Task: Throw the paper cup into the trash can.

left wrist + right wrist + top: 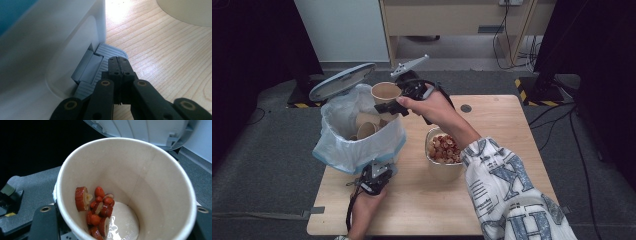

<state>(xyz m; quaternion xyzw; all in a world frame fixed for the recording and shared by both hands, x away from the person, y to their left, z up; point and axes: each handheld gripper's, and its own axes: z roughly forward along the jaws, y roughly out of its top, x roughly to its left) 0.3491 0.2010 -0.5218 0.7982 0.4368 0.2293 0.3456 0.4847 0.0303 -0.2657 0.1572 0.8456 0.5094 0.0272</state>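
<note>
Paper cup (pixel 386 93): up in the air over the open pedal bin (pixel 362 142), held by the right gripper (pixel 393 106) just above the bin's mouth, where other cups (pixel 366 125) already lie.
Cup contents: red date slices (pixel 96 211) cling to the lower wall, and the bottom looks wet and glossy.
How it handles: I'd call it light and thin-walled, easy to crush if squeezed hard, and the wet inside could make it slippery. A pinch on the wall near the rim looks like the sensible hold, and that is roughly where it sits now.
Right jaws: closed on the cup's wall, one black finger showing on each side of it in the right gripper view.
Left gripper (pixel 374 176): low at the bin's foot, jaws shut tight with nothing between them, tips resting on the grey ribbed pedal (pixel 100 67).
Bin lid (pixel 343 81): tilted up and open, which fits the pedal being pressed down.
Big bowl (pixel 443 156): on the wooden table (pixel 492 130) beside the bin, holding more of the sliced dates.
Risk: the leftover slices and liquid may spill if the cup tips early.
</note>
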